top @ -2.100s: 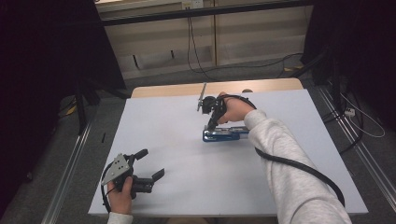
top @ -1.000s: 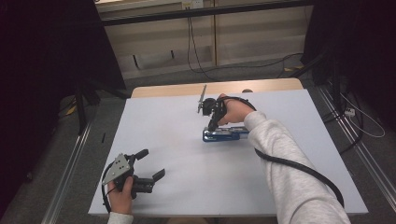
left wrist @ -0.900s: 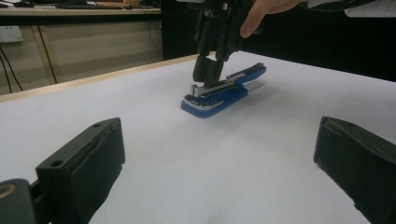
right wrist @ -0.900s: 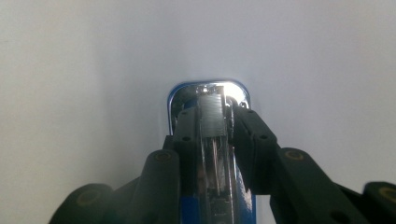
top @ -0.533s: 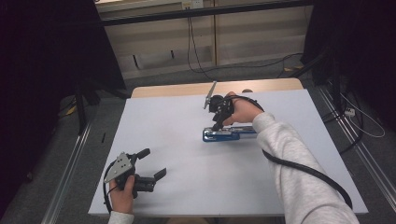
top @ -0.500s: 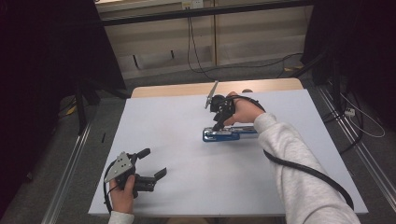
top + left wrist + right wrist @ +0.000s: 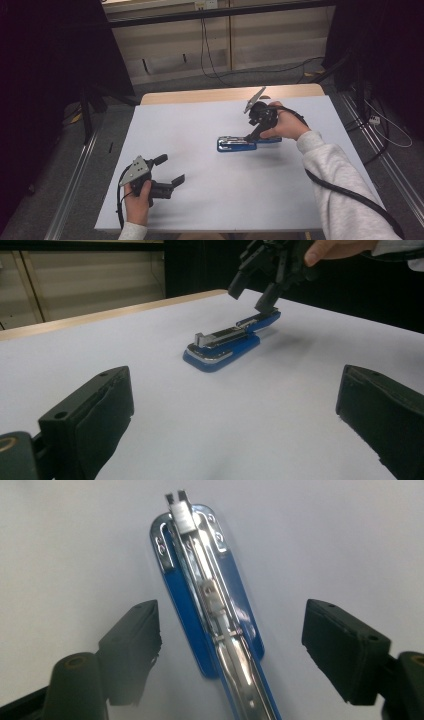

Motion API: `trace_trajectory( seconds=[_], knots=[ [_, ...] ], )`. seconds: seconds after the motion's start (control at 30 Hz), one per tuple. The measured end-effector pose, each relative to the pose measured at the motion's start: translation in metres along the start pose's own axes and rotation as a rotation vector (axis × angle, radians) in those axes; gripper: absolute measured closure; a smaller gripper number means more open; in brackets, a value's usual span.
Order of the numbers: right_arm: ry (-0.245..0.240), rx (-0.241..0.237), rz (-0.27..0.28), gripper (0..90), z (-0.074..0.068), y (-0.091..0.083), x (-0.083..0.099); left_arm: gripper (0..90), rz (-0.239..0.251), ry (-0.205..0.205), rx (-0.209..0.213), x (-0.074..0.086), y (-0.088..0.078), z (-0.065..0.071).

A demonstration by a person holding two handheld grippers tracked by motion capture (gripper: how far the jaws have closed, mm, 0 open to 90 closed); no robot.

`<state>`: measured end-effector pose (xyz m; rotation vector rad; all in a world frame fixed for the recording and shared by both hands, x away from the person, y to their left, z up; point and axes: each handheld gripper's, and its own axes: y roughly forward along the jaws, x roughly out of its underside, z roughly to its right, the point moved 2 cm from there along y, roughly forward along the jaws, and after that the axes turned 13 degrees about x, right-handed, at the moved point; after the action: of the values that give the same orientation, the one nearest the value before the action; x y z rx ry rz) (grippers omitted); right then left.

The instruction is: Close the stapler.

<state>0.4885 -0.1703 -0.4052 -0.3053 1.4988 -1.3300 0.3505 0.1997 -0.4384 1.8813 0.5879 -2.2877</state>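
A blue stapler (image 7: 239,144) with a chrome magazine lies flat on the white table, right of centre. My right gripper (image 7: 252,134) hovers over the stapler's right end, tilted down toward it. In the right gripper view the stapler (image 7: 210,595) runs up between the jaws of my right gripper (image 7: 235,630), which have just been opening; the pads stand wide on either side and touch nothing. My left gripper (image 7: 170,170) rests near the front left of the table, open and empty. The left gripper view looks between my left gripper (image 7: 235,425) jaws at the stapler (image 7: 225,342) and the right gripper (image 7: 249,297).
The white tabletop (image 7: 200,130) has a bare wooden strip (image 7: 200,95) along its far edge. Metal rails (image 7: 75,175) run along the floor on both sides. Cables (image 7: 380,125) lie on the floor at the right, and a black cable trails from the right gripper along the sleeve.
The right gripper has moved to the right along the stapler and its jaws have spread wide. The left gripper has stayed in place.
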Motion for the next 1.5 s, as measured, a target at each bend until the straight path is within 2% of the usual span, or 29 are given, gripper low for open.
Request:
trace_trajectory(
  seconds=[0.07,0.1,0.2,0.23,0.3,0.4,0.43,0.53,0.57,0.6,0.63,0.67,0.73,0.8,0.83,0.93,1.0,1.03,1.1,1.17,1.23,1.27,1.3,1.33,1.37,1.4,1.43,1.47,1.5],
  knots=[
    [0.031,0.02,0.012,13.6,0.001,-0.007,0.013,2.0,-0.004,-0.006,0.004,-0.002,0.004,-0.001],
    [0.042,0.017,0.019,13.3,0.001,-0.009,0.017,2.0,-0.007,-0.023,0.014,-0.003,0.008,-0.001],
    [0.052,0.03,0.033,13.2,0.002,-0.014,0.024,2.0,-0.022,-0.029,0.02,-0.002,0.011,-0.001],
    [0.082,0.037,0.028,12.7,0.003,-0.018,0.032,2.0,-0.045,-0.029,0.027,-0.002,0.014,-0.001],
    [0.088,0.054,0.027,12.8,0.004,-0.02,0.039,2.0,-0.054,-0.029,0.031,-0.003,0.018,0.0],
    [0.11,0.056,0.035,12.8,0.004,-0.023,0.046,2.0,-0.057,-0.038,0.036,-0.004,0.022,-0.001],
    [0.131,0.064,0.038,12.7,0.004,-0.025,0.054,2.0,-0.062,-0.038,0.033,-0.005,0.024,-0.002],
    [0.139,0.074,0.044,12.6,0.004,-0.026,0.06,2.0,-0.06,-0.047,0.036,-0.006,0.029,-0.005],
    [0.156,0.099,0.036,12.9,0.004,-0.028,0.068,2.0,-0.065,-0.05,0.037,-0.007,0.033,-0.007],
    [0.156,0.099,0.036,12.9,0.004,-0.028,0.068,2.0,-0.065,-0.05,0.037,-0.007,0.033,-0.007],
    [0.16,0.14,0.015,12.8,0.004,-0.03,0.075,2.0,-0.065,-0.06,0.033,-0.009,0.037,-0.008],
    [0.16,0.14,0.015,12.8,0.004,-0.03,0.075,2.0,-0.065,-0.06,0.033,-0.009,0.037,-0.008],
    [0.207,0.127,0.056,12.9,0.002,-0.032,0.083,2.0,-0.059,-0.091,0.036,-0.01,0.043,-0.011],
    [0.212,0.141,0.062,12.9,0.0,-0.033,0.086,1.9,-0.067,-0.097,0.031,-0.01,0.045,-0.012],
    [0.241,0.167,0.069,13.3,-0.002,-0.035,0.094,1.9,-0.08,-0.098,0.022,-0.01,0.048,-0.013],
    [0.269,0.185,0.087,15.4,-0.004,-0.037,0.104,2.0,-0.121,-0.088,0.014,-0.012,0.058,-0.014],
    [0.279,0.182,0.088,16.7,-0.005,-0.037,0.108,2.0,-0.124,-0.095,0.017,-0.013,0.061,-0.014],
    [0.279,0.205,0.071,17.6,-0.006,-0.038,0.116,2.1,-0.121,-0.104,0.028,-0.013,0.065,-0.014],
    [0.296,0.21,0.066,18.9,-0.006,-0.04,0.121,2.1,-0.132,-0.105,0.037,-0.012,0.07,-0.015],
    [0.321,0.207,0.088,23.7,-0.006,-0.042,0.127,2.5,-0.16,-0.112,0.021,-0.013,0.08,-0.018],
    [0.355,0.204,0.098,27.6,-0.006,-0.043,0.131,2.7,-0.158,-0.123,0.008,-0.014,0.087,-0.02],
    [0.355,0.204,0.098,27.6,-0.006,-0.043,0.131,3.1,-0.158,-0.123,0.008,-0.014,0.087,-0.02],
    [0.372,0.216,0.108,35.9,-0.005,-0.046,0.136,3.4,-0.172,-0.129,-0.004,-0.016,0.093,-0.022],
    [0.372,0.216,0.108,35.9,-0.005,-0.046,0.136,3.5,-0.172,-0.129,-0.004,-0.016,0.093,-0.022],
    [0.397,0.23,0.12,43.7,-0.004,-0.049,0.14,4.1,-0.188,-0.14,-0.012,-0.018,0.099,-0.024],
    [0.397,0.23,0.12,43.7,-0.004,-0.049,0.14,4.7,-0.188,-0.14,-0.012,-0.018,0.099,-0.024],
    [0.406,0.252,0.113,51.2,-0.004,-0.05,0.143,4.8,-0.19,-0.141,-0.006,-0.018,0.102,-0.024],
    [0.406,0.252,0.113,51.2,-0.004,-0.05,0.143,4.8,-0.183,-0.145,-0.005,-0.019,0.104,-0.024],
    [0.426,0.255,0.113,60.2,-0.004,-0.05,0.146,10.5,-0.19,-0.164,-0.011,-0.02,0.108,-0.026]
  ],
)
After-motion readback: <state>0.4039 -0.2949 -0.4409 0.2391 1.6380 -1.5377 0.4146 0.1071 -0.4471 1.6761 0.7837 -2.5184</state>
